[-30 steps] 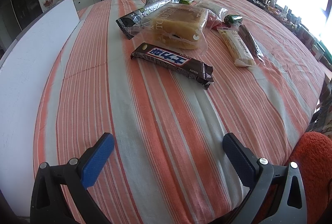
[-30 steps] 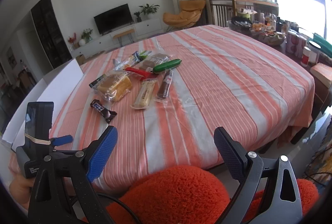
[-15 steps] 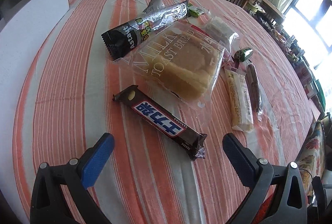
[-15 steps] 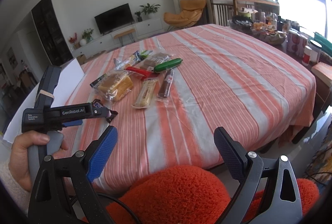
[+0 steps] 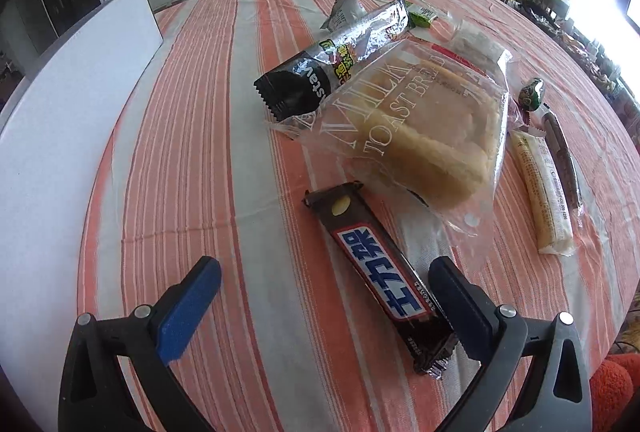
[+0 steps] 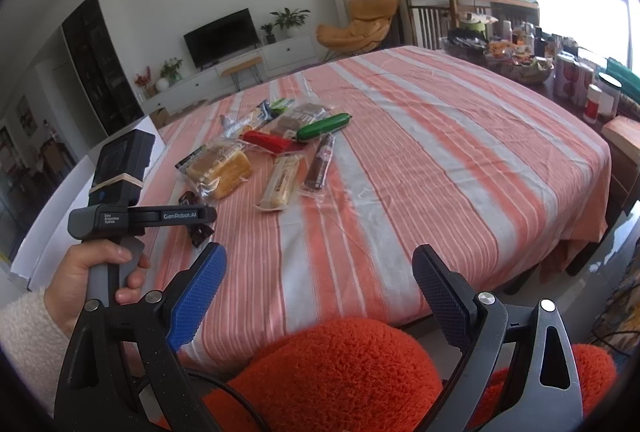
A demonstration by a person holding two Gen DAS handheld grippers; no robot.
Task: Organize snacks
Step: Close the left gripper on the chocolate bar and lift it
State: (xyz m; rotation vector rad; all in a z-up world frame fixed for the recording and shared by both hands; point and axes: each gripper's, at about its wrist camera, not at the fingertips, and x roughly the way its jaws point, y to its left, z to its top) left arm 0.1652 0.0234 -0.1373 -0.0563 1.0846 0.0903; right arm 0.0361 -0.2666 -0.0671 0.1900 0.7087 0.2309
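Striped tablecloth [image 5: 192, 136], bagged toast [image 5: 424, 136] — both claws, left claw [image 5: 320, 296], right claw [image 6: 320, 284], gaping, empty, chocolate bar [image 5: 380, 272] between left's.

The cloth [image 5: 192, 136] on the table is striped orange and pale grey. The bar [image 5: 380, 272] is dark brown with a white-and-blue label — the bread [image 5: 432, 136] golden in clear wrap printed white. A green sausage [image 6: 324, 126] lies beside a red pack [image 6: 268, 142]; the board [image 5: 64, 120] is plain white.
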